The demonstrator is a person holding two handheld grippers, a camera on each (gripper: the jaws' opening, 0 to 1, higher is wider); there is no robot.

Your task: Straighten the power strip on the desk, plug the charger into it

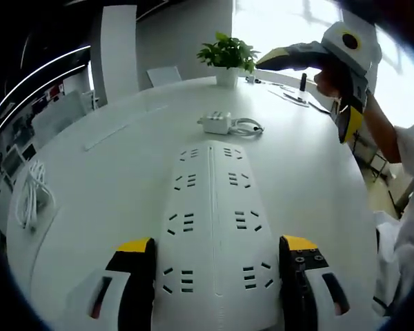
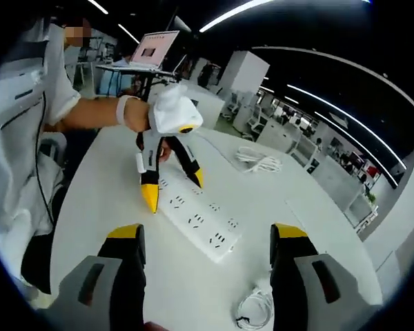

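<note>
A long white power strip (image 1: pixel 210 227) lies on the white desk (image 1: pixel 110 172) and runs away from me between the left gripper's (image 1: pixel 217 245) yellow-tipped jaws. Those jaws stand wide, one along each long side of the strip's near end. The right gripper view shows the same: the left gripper (image 2: pixel 172 187) straddles the far end of the power strip (image 2: pixel 196 217). The white charger (image 1: pixel 216 123) with its coiled cable (image 1: pixel 248 127) rests beyond the strip. My right gripper (image 2: pixel 207 234) hovers open above the desk, with the cable (image 2: pixel 255 307) low between its jaws. The right gripper (image 1: pixel 331 83) also hangs at the upper right.
A second coiled white cable (image 1: pixel 31 196) lies near the desk's left edge, also seen as a coil (image 2: pixel 260 163) beyond the strip. A potted plant (image 1: pixel 228 54) stands at the far end. A person's sleeve (image 2: pixel 27 103) and a laptop (image 2: pixel 154 49) are at the left.
</note>
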